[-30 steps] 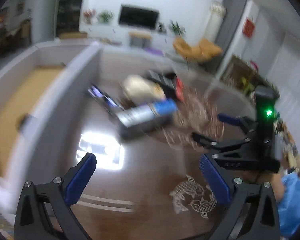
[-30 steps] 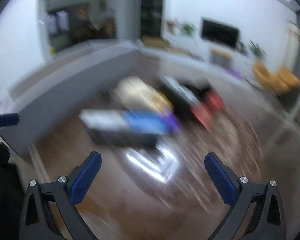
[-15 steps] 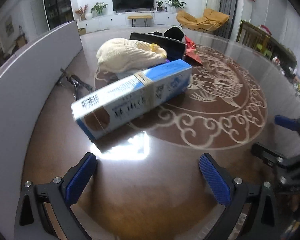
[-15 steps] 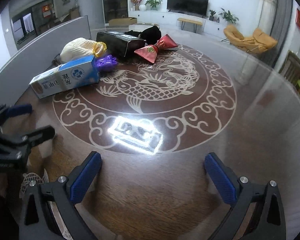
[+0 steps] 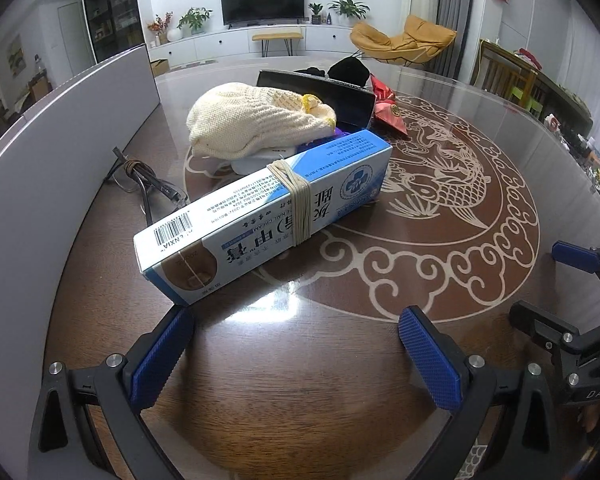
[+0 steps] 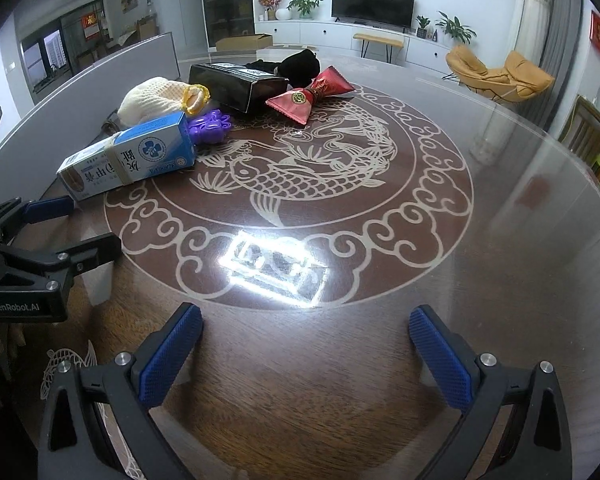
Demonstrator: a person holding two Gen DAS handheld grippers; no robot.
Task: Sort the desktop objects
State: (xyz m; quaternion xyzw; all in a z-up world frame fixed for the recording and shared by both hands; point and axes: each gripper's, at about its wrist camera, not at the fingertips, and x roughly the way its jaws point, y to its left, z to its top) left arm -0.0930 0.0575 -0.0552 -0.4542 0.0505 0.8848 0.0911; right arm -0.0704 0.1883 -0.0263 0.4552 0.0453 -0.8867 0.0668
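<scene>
Left wrist view: the left tongs (image 5: 292, 356) hang spread and empty just above the counter (image 5: 300, 400), with the near end of the blue-and-white carton (image 5: 268, 208) just ahead of the left fingertip. The carton lies on its long side, bound at its middle by a rubber band (image 5: 298, 204), and runs diagonally away towards the pile near the counter's left edge, beside the grey partition (image 5: 60, 152). Behind it sit a cream knitted glove (image 5: 256, 124), a black box (image 5: 320, 92) and a red pouch (image 5: 386, 110); a coiled black cable (image 5: 144, 176) lies by the partition. Taking the carton looks like the step in hand. To do it well, the tongs should turn square to the carton's narrow width and close near the band, since an end grip would probably let it swing. Compared with half a second ago, the carton fills more of this view and sits nearer the fingertips, so the tongs have advanced.

Right wrist view: the right tongs (image 6: 304, 352) are spread and empty over the near edge of the counter, well apart from the pile. The carton (image 6: 132, 160) touches a purple toy (image 6: 210, 128), which may shift if the carton is dragged, so a straight lift seems safer. The left tongs (image 6: 76, 226) show at the left, closer to the carton than in the earlier frame; the right tongs' view is nearly unchanged.
</scene>
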